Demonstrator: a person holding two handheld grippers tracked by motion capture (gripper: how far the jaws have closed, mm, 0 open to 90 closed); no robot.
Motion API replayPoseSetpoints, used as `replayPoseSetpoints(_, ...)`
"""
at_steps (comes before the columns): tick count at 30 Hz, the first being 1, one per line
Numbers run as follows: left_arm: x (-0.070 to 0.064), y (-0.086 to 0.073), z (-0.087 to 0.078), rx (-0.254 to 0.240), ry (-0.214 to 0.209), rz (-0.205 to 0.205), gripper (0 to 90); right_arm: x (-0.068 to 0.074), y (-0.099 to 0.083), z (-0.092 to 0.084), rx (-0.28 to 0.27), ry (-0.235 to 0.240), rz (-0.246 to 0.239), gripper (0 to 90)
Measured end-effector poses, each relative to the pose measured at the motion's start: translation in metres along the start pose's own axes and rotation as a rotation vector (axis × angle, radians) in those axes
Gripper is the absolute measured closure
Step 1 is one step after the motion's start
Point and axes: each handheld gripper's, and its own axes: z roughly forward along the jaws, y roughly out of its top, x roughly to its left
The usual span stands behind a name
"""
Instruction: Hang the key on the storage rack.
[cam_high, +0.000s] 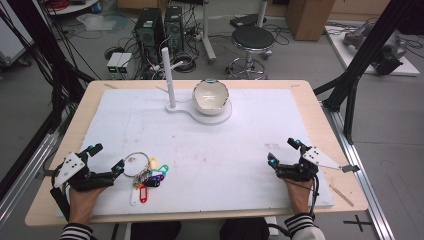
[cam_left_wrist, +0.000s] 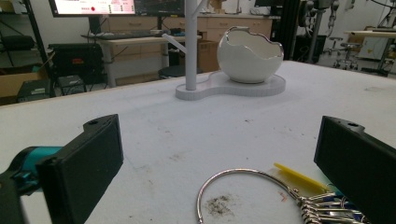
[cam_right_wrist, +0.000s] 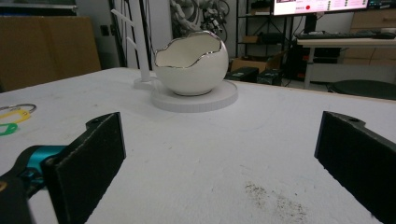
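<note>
A metal key ring (cam_high: 135, 163) with several coloured plastic tags (cam_high: 150, 177) lies on the white mat near the front left. My left gripper (cam_high: 107, 159) rests just left of it, open, its right jaw beside the ring. In the left gripper view the ring (cam_left_wrist: 243, 186) lies on the mat between the two wide-apart jaws, with a yellow tag (cam_left_wrist: 299, 176) at its right. My right gripper (cam_high: 284, 152) rests open at the front right with nothing between its jaws. A white egg-shaped bowl (cam_high: 211, 97) and a white post (cam_high: 169, 77) share a stand at the back middle.
The white mat (cam_high: 210, 150) covers most of the wooden table (cam_high: 70, 135). The bowl (cam_right_wrist: 191, 63) on its round base (cam_right_wrist: 196, 100) stands ahead in the right gripper view. A stool (cam_high: 252, 40), computer towers (cam_high: 150, 30) and cables stand on the floor beyond the table.
</note>
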Motion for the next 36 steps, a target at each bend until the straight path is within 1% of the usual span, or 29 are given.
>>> replayPoseSetpoints(11,0.001,0.001,0.001,0.008,0.007,-0.011,1.7,0.0,0.0,0.0,-0.002,0.009,-0.002,1.3)
replayPoseSetpoints(13,0.001,0.001,0.001,0.01,0.012,-0.015,1.7,0.0,0.0,0.0,-0.005,0.01,-0.007,1.3)
replayPoseSetpoints(15,0.001,0.001,0.001,0.006,0.029,-0.022,1.7,0.0,0.0,0.0,-0.005,0.01,-0.006,1.3)
replayPoseSetpoints(19,0.003,0.002,0.002,0.023,0.026,-0.032,1.7,-0.001,0.0,-0.001,-0.007,0.013,-0.002,1.3)
replayPoseSetpoints(20,0.004,0.002,0.003,0.038,0.024,-0.028,1.7,0.0,0.0,-0.001,-0.007,0.012,0.008,1.3)
replayPoseSetpoints(23,0.007,0.006,0.002,0.071,0.011,-0.022,1.7,0.0,0.0,-0.001,-0.009,0.013,0.008,1.3)
replayPoseSetpoints(26,0.01,0.016,0.0,0.088,-0.009,-0.012,1.7,-0.001,0.0,-0.001,-0.008,0.014,0.007,1.3)
replayPoseSetpoints(31,0.013,0.044,0.005,0.172,-0.057,0.048,1.7,-0.001,0.0,-0.001,-0.01,0.016,0.001,1.3)
replayPoseSetpoints(34,0.015,0.063,0.012,0.198,-0.077,0.069,1.7,0.0,0.0,-0.001,-0.009,0.015,0.0,1.3)
replayPoseSetpoints(36,0.017,0.074,0.018,0.232,-0.08,0.081,1.7,-0.001,0.0,-0.001,-0.009,0.015,-0.001,1.3)
